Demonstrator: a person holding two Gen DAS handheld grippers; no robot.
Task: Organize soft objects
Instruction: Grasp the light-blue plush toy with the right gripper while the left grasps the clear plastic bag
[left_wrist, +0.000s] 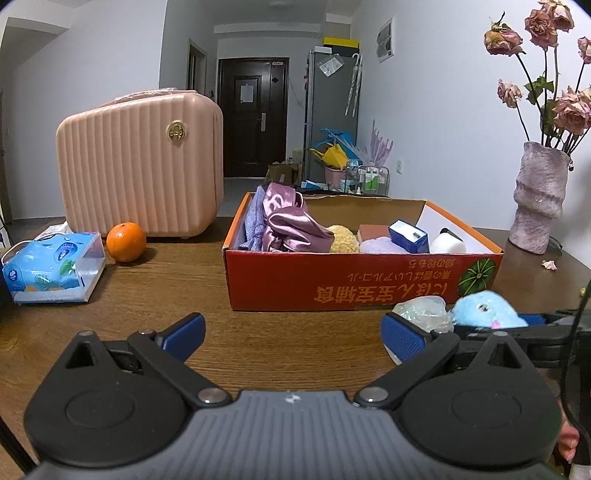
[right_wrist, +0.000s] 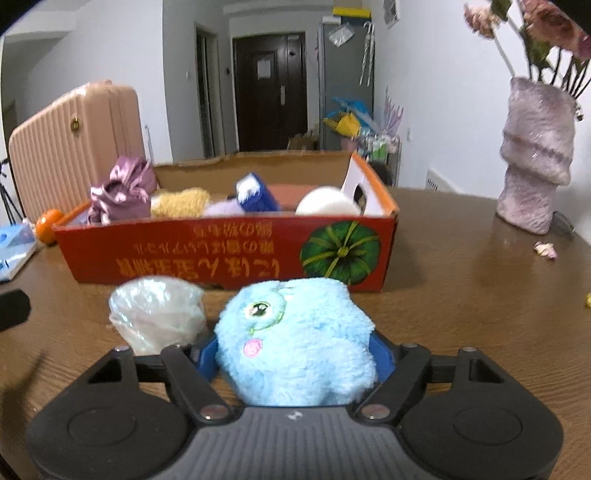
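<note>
A light blue plush toy (right_wrist: 295, 332) with a stitched eye lies on the brown table (right_wrist: 461, 295), in front of the red cardboard box (right_wrist: 221, 254). My right gripper (right_wrist: 293, 350) is shut on it, with a blue pad against each side. A crumpled clear plastic bag (right_wrist: 159, 314) sits just left of the plush. The box (left_wrist: 332, 273) holds a purple satin cloth (left_wrist: 288, 221), a yellow fluffy piece (left_wrist: 343, 238), a lavender one (left_wrist: 380, 245), a small blue carton (left_wrist: 408, 234) and a white item (left_wrist: 447, 243). My left gripper (left_wrist: 291, 325) is open over bare table, with the plush (left_wrist: 484, 308) to its right.
A pink ribbed suitcase (left_wrist: 140, 162) stands at the back left, with an orange (left_wrist: 126, 242) and a tissue pack (left_wrist: 51, 266) beside it. A pink vase (left_wrist: 539, 195) of dried roses stands at the right, with a fallen petal (left_wrist: 549, 264) near it.
</note>
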